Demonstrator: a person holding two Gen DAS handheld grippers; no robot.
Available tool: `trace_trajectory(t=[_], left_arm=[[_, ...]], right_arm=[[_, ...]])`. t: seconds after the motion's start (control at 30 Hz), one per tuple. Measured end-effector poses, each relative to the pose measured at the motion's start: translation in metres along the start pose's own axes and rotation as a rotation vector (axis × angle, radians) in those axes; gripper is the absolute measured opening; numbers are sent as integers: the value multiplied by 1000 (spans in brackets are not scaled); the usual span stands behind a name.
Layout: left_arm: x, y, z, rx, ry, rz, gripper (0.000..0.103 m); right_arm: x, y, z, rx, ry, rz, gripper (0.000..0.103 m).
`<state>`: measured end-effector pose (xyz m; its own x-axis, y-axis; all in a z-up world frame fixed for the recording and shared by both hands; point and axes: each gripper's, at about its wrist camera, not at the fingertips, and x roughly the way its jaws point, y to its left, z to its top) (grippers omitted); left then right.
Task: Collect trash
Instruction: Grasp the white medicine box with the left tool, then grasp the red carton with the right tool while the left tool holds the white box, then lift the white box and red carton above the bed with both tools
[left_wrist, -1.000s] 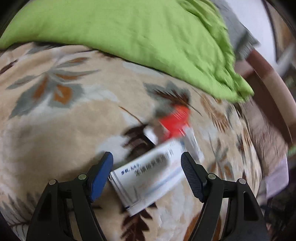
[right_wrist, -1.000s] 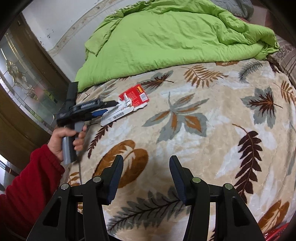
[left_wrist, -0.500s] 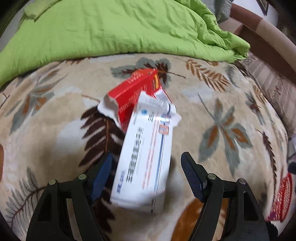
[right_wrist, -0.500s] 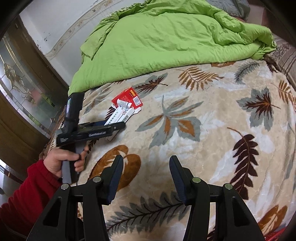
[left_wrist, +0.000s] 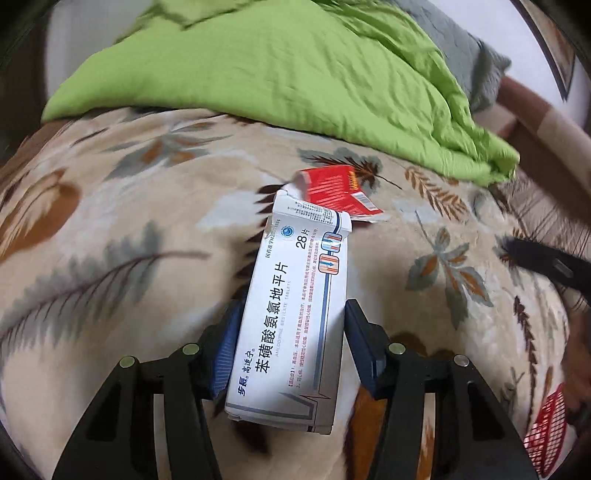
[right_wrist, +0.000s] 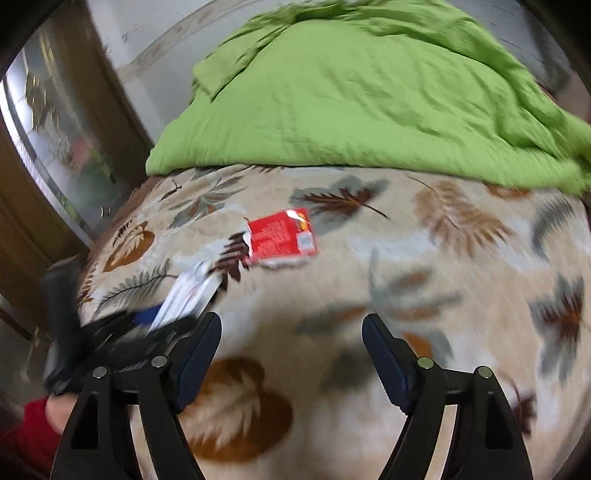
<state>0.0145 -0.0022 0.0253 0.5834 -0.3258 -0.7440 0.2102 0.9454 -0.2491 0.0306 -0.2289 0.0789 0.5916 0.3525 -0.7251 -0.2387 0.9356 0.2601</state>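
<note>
Two boxes in play on the blanket (left_wrist: 122, 206). White box (left_wrist: 295, 314) pinched lengthwise by left gripper (left_wrist: 291, 345), jaws just closed onto its long sides, pads pressing; likely gripped low for a steady lift. Red box (right_wrist: 282, 236) flat on the blanket, ahead of right gripper (right_wrist: 291, 345), well apart from it. Right jaws just opened wide, nothing between, probably readied for that box. Green quilt (right_wrist: 362, 99) heaped beyond.

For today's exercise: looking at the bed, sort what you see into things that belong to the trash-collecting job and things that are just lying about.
Part of the job:
- white medicine box, between the left hand-held gripper pads
- torn red box
- red basket

Just lying about:
- green duvet
- leaf-patterned blanket
</note>
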Motion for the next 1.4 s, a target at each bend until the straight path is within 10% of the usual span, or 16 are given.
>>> trace_trajectory(t=[0.4, 0.73, 1.1, 1.4], left_arm=[[-22, 33, -12, -68, -37, 5, 54], [-19, 39, -15, -87, -45, -13, 53], [-27, 47, -16, -107, -63, 66, 53], [-25, 61, -15, -154, -70, 108, 53]], right_arm=[[130, 3, 77, -84, 73, -20, 88], [153, 6, 63, -2, 154, 234, 87], [152, 43, 47, -1, 182, 379, 40], [127, 60, 39, -204, 213, 375, 38]])
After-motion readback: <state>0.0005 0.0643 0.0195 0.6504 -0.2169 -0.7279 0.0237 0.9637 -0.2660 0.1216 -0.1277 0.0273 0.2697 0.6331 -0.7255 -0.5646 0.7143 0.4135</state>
